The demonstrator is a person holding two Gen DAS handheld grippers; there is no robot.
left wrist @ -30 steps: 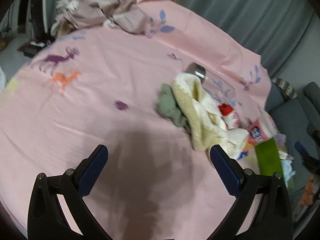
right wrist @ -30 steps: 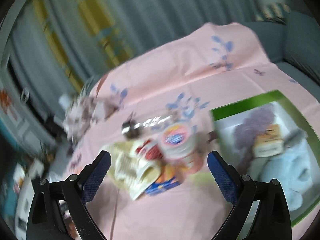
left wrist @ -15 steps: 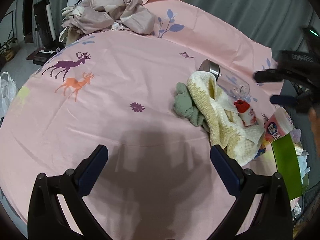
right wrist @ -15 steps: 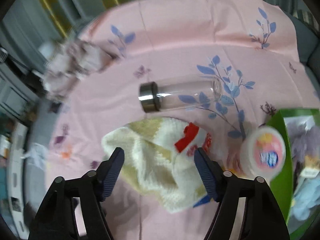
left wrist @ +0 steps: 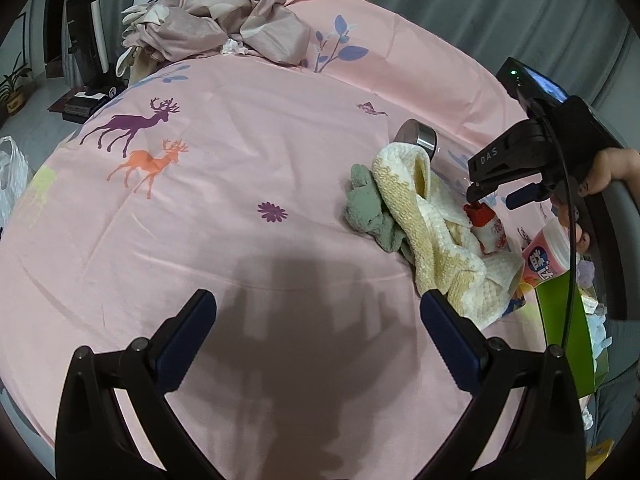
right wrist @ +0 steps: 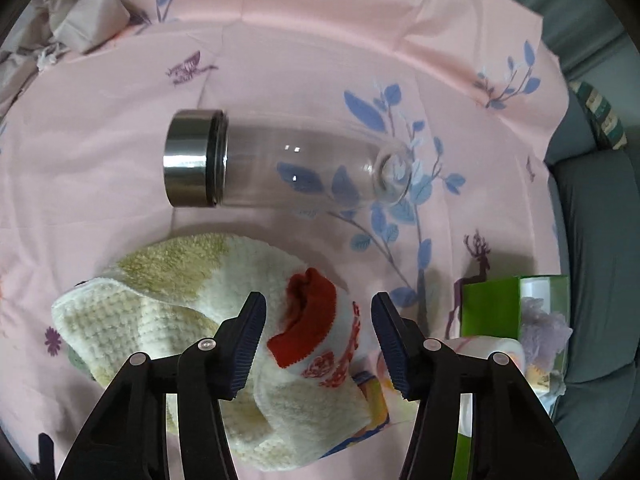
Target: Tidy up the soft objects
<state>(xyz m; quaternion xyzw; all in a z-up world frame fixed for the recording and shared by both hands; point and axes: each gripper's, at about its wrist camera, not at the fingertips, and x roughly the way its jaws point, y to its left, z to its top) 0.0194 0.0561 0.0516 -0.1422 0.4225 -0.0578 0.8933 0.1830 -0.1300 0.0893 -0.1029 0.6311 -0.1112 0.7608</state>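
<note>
A pink sheet (right wrist: 304, 20) printed with deer and blue leaves covers the surface. A clear bottle (right wrist: 280, 164) with a steel cap lies on its side on it. A pink cup (left wrist: 546, 256) lies tipped beside a green box (left wrist: 560, 320). Grey curtains (left wrist: 500, 8) hang behind.

One glass bottle (right wrist: 280, 164) with a steel cap, one cream knitted towel (left wrist: 432, 248), one grey-green cloth (left wrist: 368, 216), one red-cuffed sock (right wrist: 320, 336), one pink tub (left wrist: 546, 254), one green box (left wrist: 560, 320), two printed deer (left wrist: 136, 124).

Right hand-held gripper (right wrist: 318, 330) points steeply down, jaws closing; left hand-held gripper (left wrist: 318, 334) gapes wide.
</note>
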